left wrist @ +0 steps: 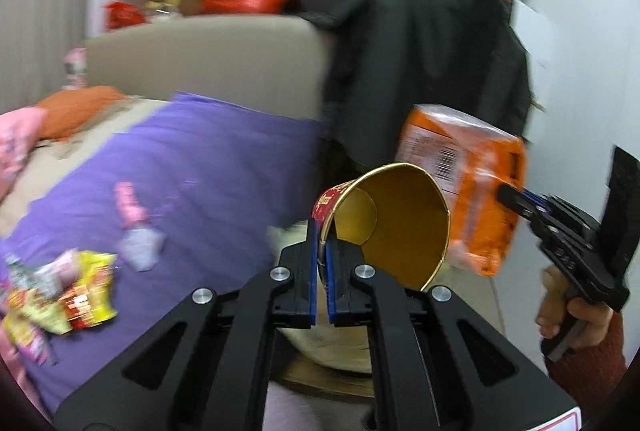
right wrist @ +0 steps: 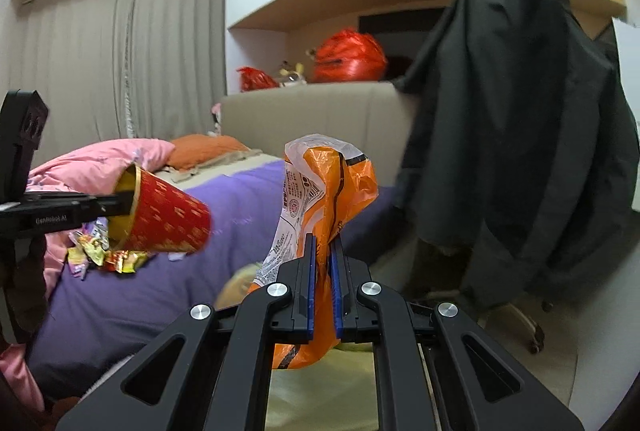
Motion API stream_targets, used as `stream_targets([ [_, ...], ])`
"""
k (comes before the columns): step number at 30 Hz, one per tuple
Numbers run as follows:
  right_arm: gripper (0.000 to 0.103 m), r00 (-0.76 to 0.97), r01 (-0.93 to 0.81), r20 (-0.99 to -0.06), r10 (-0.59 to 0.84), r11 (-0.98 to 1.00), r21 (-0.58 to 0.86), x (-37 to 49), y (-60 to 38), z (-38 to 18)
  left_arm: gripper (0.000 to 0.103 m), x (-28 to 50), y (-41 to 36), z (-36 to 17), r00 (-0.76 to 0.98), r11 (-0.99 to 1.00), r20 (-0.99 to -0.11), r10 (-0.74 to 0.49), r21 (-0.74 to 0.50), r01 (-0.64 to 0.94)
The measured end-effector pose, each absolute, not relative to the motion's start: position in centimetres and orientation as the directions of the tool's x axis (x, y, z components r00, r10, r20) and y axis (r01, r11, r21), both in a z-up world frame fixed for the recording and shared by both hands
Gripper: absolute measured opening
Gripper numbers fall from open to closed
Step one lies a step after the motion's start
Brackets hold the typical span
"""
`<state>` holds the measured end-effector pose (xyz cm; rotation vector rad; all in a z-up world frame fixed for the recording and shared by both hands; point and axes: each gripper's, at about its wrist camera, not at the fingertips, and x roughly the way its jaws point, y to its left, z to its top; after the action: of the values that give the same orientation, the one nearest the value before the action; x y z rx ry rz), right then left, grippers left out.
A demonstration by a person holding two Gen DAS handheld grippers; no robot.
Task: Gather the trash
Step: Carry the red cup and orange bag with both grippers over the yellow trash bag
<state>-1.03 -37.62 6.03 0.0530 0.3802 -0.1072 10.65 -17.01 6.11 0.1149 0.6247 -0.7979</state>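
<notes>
While a heap of crumpled snack wrappers (left wrist: 64,295) lay at the left on the purple bedspread (left wrist: 192,167), the left gripper (left wrist: 322,263) was clamped nearly closed on the rim of a red paper cup (left wrist: 394,227), its blue pads pinching the wall. That cup hung tilted above the bed's edge, gold inside and empty. Further right, the right gripper (right wrist: 323,271) squeezed an orange plastic bag (right wrist: 332,183), creased, printed with a barcode, held up in the air before a dark jacket (right wrist: 520,119) draped over a chair
</notes>
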Motion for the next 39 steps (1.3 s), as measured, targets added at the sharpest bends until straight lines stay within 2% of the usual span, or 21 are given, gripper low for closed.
stream_targets([
  [2, 0.008, 0.906, 0.116, -0.414, -0.094, 0.993, 0.029, -0.4, -38.9, 4.9, 0.003, 11.0, -20.5, 4.4, 0.441, 0.646, -0.615, -0.653, -0.148, 0.749],
  [5, 0.008, 0.873, 0.121, -0.477, -0.098, 0.992, 0.019, 1.6, -39.6, 2.4, 0.003, 12.1, -25.4, 0.3, 0.364, 0.619, -0.706, -0.608, -0.134, 0.774],
  [8, 0.008, 0.826, 0.124, -0.557, -0.086, 0.992, 0.029, 3.7, -40.6, -1.9, 0.003, 13.5, -27.9, -3.6, 0.364, 0.638, -0.765, -0.531, -0.079, 0.766],
  [12, 0.008, 0.8, 0.11, -0.599, -0.03, 0.989, 0.098, 5.0, -41.8, -5.0, 0.004, 15.5, -28.4, -6.6, 0.403, 0.665, -0.799, -0.447, 0.005, 0.746],
  [21, 0.008, 0.764, 0.056, -0.645, 0.029, 0.992, 0.111, 8.7, -41.9, -7.0, 0.004, 17.0, -28.1, -8.9, 0.4, 0.654, -0.822, -0.405, 0.044, 0.755],
  [33, 0.009, 0.769, 0.087, -0.639, 0.017, 0.988, 0.13, 7.5, -42.4, -6.6, 0.004, 17.3, -26.7, -8.3, 0.353, 0.677, -0.809, -0.47, -0.074, 0.732],
  [35, 0.013, 0.773, 0.101, -0.635, -0.004, 0.988, 0.116, 7.1, -42.5, -6.3, 0.007, 17.3, -26.4, -7.7, 0.339, 0.674, -0.8, -0.495, -0.108, 0.731],
  [36, 0.015, 0.774, 0.11, -0.633, -0.017, 0.988, 0.108, 6.9, -42.4, -6.1, 0.012, 17.2, -26.2, -7.4, 0.336, 0.672, -0.795, -0.506, -0.118, 0.731],
  [38, 0.028, 0.78, 0.121, -0.624, -0.036, 0.988, 0.094, 6.5, -42.3, -5.8, 0.019, 16.9, -25.7, -6.7, 0.332, 0.666, -0.78, -0.531, -0.141, 0.733],
  [39, 0.029, 0.783, 0.124, -0.621, -0.042, 0.988, 0.089, 6.3, -42.2, -5.7, 0.021, 16.7, -25.5, -6.4, 0.33, 0.664, -0.773, -0.541, -0.152, 0.732],
])
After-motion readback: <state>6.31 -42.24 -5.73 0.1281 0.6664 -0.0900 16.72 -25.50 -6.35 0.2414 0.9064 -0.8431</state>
